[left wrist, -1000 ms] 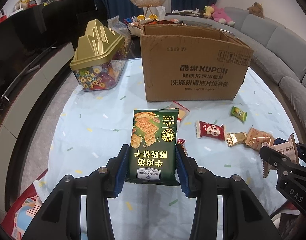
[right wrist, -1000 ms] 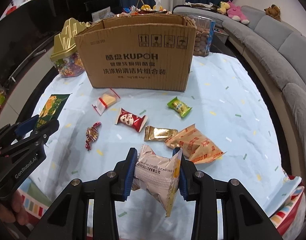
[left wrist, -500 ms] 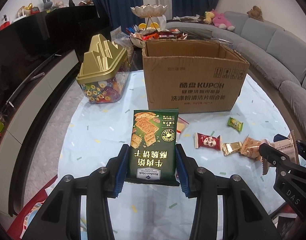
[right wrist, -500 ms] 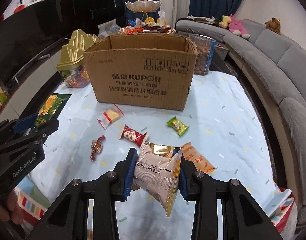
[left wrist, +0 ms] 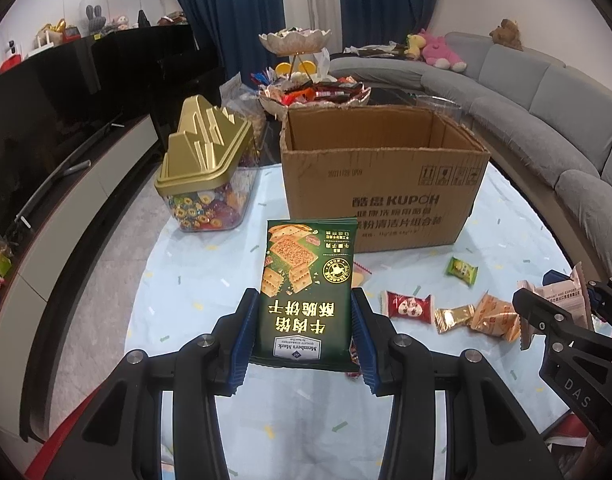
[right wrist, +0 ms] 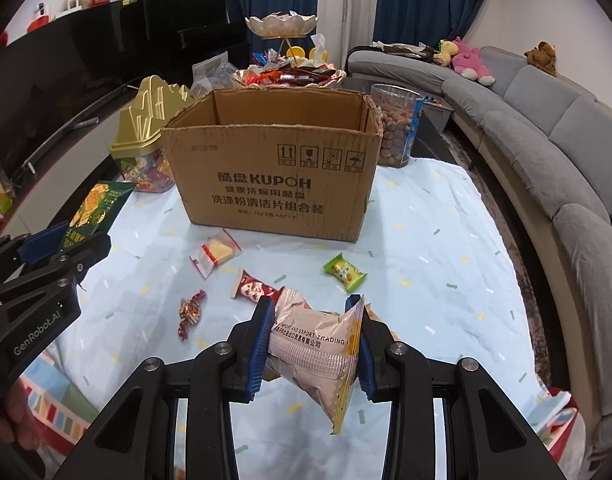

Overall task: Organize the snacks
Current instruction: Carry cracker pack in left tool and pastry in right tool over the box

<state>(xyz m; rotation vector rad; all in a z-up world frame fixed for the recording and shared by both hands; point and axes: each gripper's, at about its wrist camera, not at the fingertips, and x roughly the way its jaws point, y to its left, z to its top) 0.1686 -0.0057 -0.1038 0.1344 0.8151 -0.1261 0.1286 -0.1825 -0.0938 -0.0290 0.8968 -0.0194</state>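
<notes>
From the left wrist, we see our left gripper point(left wrist: 304, 330) clamped on the green cracker packet point(left wrist: 306, 292), held up in front of the cardboard box point(left wrist: 380, 184). The packet stands tall above the pads, so we judge it could catch the box's near wall and twist out.

From the right wrist, our right gripper point(right wrist: 312, 346) pinches the beige snack pouch point(right wrist: 312, 354), also short of the box. The puffy, slick film could squirm loose. Loose sweets point(right wrist: 342, 273) lie between us and the box; a low pass might scatter them.
</notes>
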